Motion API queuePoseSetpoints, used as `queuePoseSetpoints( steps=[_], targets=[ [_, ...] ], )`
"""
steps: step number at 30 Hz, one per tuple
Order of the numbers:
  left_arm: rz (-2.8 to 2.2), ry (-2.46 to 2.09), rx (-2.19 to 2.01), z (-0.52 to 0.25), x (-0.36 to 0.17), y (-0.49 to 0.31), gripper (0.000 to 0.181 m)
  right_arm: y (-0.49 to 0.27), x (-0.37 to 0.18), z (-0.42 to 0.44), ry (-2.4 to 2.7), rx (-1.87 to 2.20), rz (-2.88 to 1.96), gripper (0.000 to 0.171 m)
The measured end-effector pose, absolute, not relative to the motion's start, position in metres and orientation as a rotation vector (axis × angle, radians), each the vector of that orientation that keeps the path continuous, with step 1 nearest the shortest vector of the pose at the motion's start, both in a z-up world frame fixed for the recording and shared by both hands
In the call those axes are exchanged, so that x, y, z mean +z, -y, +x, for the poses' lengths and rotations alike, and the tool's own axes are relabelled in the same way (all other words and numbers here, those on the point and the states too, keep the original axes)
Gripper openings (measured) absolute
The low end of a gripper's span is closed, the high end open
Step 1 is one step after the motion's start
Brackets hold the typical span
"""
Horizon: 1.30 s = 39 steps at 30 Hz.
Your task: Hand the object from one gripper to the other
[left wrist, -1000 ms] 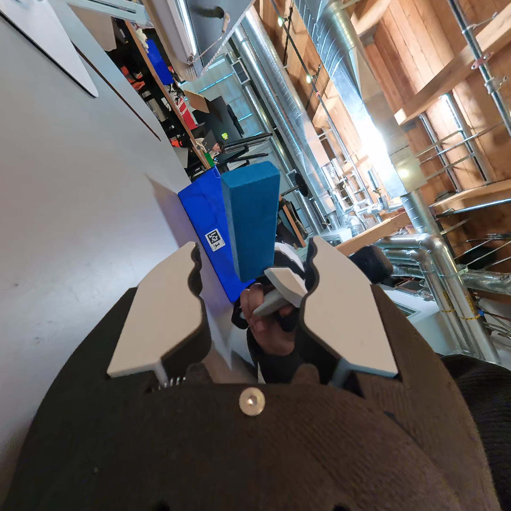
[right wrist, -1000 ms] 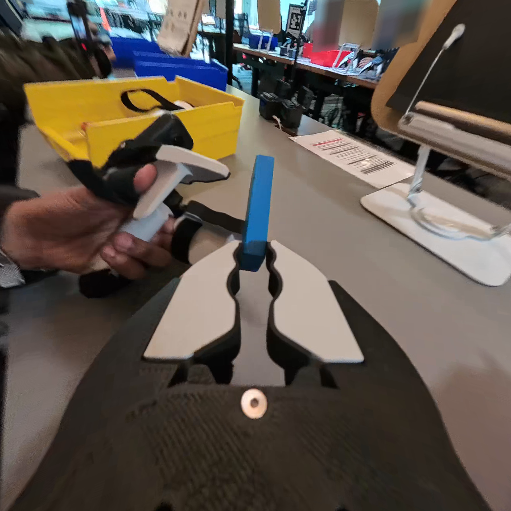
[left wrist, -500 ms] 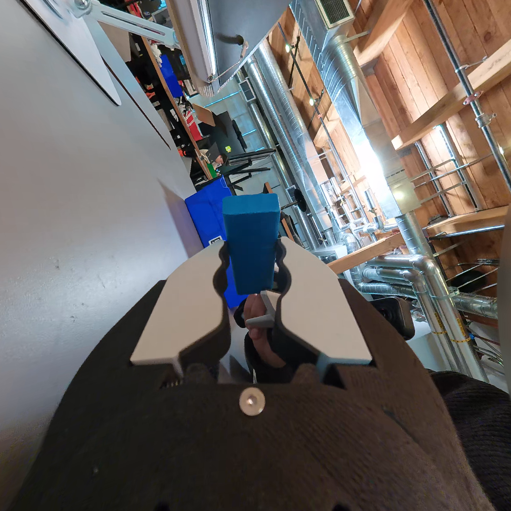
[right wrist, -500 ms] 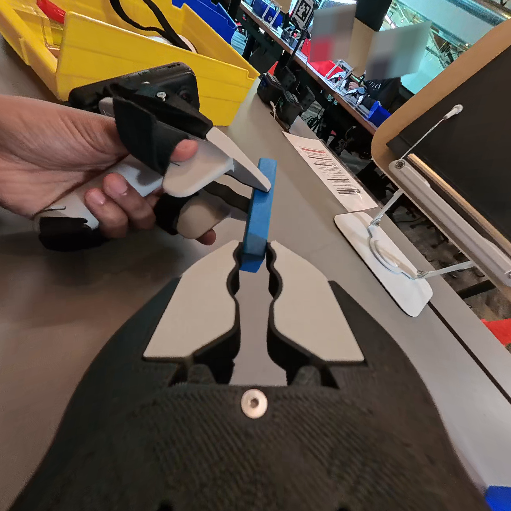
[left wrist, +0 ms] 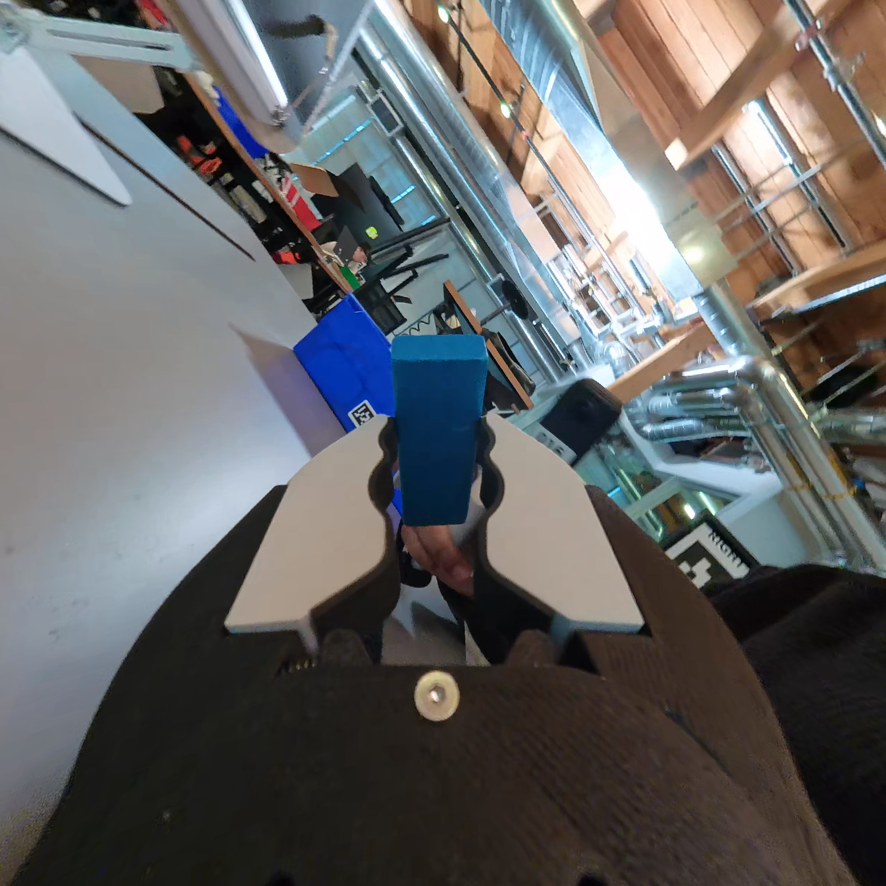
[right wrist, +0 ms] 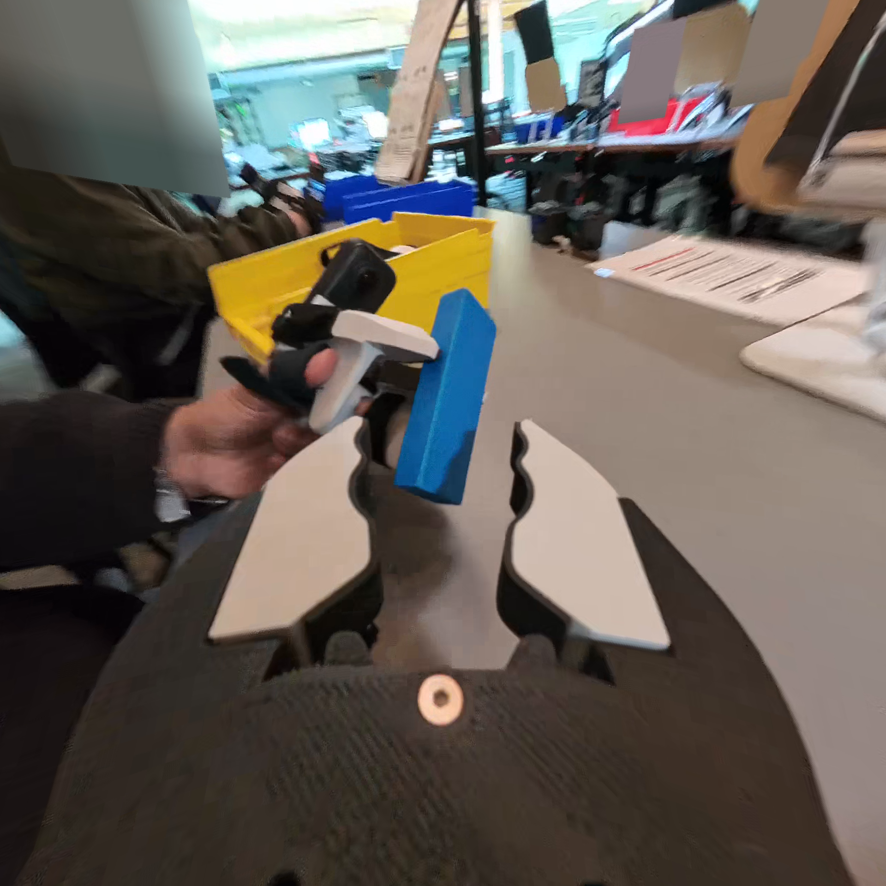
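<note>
Fingers first: your left gripper (left wrist: 435, 426) is pinching one blue block (left wrist: 435, 431) between its two fingers, with the block's top end sticking out past the tips. Your right gripper (right wrist: 438, 431) has its two fingers spread wide with nothing held. The block's bottom end hangs in the gap between them and, as far as I can tell, touches neither finger. So I think the swap is nearly done: the left side has the block and the right side has let go. What is left is to pull the two grippers apart. Out past the fingers, your hand (right wrist: 225, 441) holds the left gripper above the grey desk (right wrist: 623, 407). Farther off sit one yellow bin (right wrist: 431, 268) and one sheet of paper (right wrist: 728, 278).
</note>
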<state>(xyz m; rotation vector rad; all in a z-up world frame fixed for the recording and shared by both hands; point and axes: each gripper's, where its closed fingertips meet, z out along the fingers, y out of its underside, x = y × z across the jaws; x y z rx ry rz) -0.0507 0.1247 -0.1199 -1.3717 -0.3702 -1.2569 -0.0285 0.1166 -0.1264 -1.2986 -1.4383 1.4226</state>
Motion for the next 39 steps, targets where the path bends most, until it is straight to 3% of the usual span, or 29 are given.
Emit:
queuePoseSetpoints(
  steps=[6, 9, 13, 16, 23, 25, 28, 34, 39],
  targets=[
    [-1.322, 0.143, -1.247, -0.035, -0.093, -0.113, 0.032, -0.119, -0.113, -0.018, 1.322, 1.968, -1.473, 0.051],
    [-1.364, 0.100, -1.212, -0.030, -0.096, -0.113, 0.032, -0.116, -0.113, -0.015, 1.321, 2.136, -1.520, 0.057],
    [-1.338, 0.105, -1.249, -0.029, -0.093, -0.112, 0.032, -0.099, -0.125, -0.016, 1.464, 2.088, -1.527, 0.057],
    [-1.351, 0.102, -1.244, -0.028, -0.095, -0.112, 0.033, -0.087, -0.131, -0.015, 1.575, 2.015, -1.487, 0.035],
    [-1.332, 0.109, -1.222, -0.031, -0.092, -0.112, 0.033, -0.089, -0.127, -0.017, 1.536, 1.998, -1.478, 0.035],
    [-1.334, 0.130, -1.188, -0.034, -0.093, -0.114, 0.033, -0.096, -0.125, -0.019, 1.499, 1.958, -1.470, 0.035],
    [-1.351, 0.202, -1.129, -0.045, -0.097, -0.119, 0.059, -0.115, -0.122, -0.021, 1.413, 1.822, -1.460, 0.035],
    [-1.387, 0.373, -1.162, -0.063, -0.116, -0.125, 0.065, -0.145, -0.127, -0.020, 1.425, 1.341, -1.374, 0.035],
    [-1.369, 0.396, -1.280, -0.066, -0.115, -0.123, 0.079, -0.138, -0.147, -0.021, 1.645, 0.897, -1.189, 0.035]
  ],
)
